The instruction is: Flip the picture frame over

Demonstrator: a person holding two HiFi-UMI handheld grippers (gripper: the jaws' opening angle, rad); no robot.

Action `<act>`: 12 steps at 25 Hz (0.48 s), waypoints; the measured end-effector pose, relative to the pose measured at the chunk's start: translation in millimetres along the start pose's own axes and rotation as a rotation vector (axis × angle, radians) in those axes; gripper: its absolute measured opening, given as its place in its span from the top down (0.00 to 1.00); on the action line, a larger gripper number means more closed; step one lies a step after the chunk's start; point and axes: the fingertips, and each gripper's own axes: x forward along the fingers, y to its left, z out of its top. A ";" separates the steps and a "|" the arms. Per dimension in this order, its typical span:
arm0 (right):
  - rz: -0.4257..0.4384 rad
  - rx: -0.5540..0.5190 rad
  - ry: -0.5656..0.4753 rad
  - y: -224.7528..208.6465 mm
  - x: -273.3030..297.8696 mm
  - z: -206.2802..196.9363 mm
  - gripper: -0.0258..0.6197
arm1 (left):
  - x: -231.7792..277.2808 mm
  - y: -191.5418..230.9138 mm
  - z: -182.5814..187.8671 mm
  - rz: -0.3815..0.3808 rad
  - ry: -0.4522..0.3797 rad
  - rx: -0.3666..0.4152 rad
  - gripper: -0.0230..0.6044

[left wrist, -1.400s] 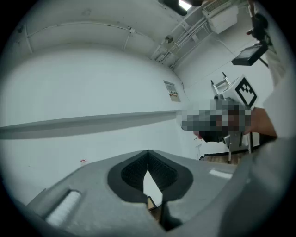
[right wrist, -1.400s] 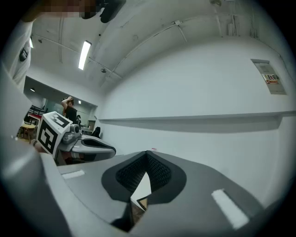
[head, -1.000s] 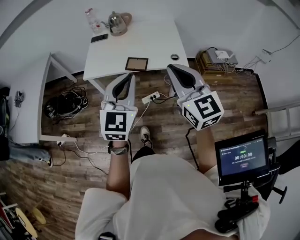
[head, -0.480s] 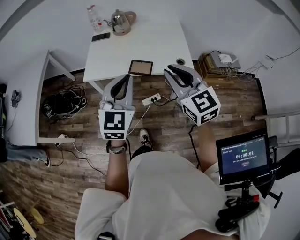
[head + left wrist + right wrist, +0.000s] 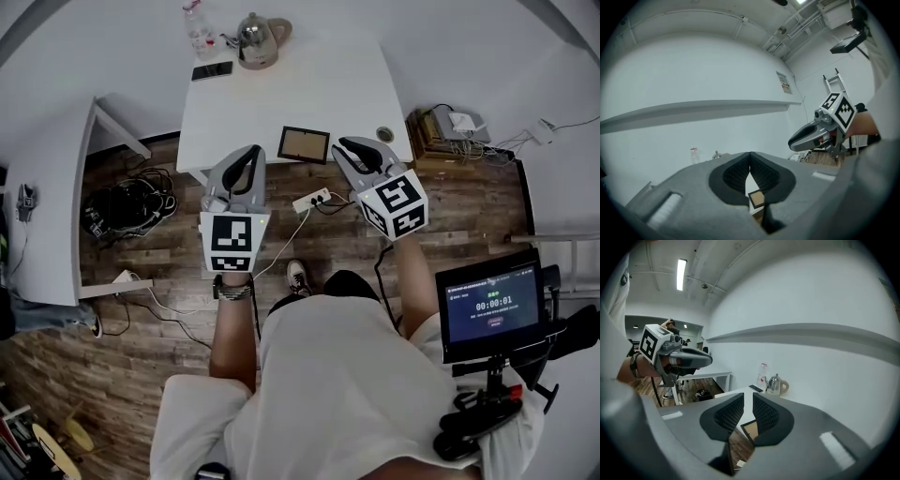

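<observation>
Nothing's flipped yet: your dark-edged brown picture frame lies untouched. Left gripper is pinched closed and empty; right gripper has just been opening, empty too.

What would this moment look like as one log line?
phase: pre-grasp | picture frame: lying near table edge, untouched | left gripper: fingers shut, empty | right gripper: fingers just opening, nothing between
</observation>
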 end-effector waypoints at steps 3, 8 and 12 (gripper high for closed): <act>0.009 0.007 0.049 0.0 27.0 -13.8 0.86 | 9.2 15.9 -14.7 -0.006 0.012 -0.021 0.96; 0.015 0.023 0.146 -6.9 89.5 -46.4 0.85 | 35.0 55.7 -47.1 -0.017 0.040 -0.052 0.96; 0.017 -0.008 0.199 -9.8 99.2 -67.6 0.84 | 36.2 52.9 -56.4 -0.015 0.058 -0.070 0.96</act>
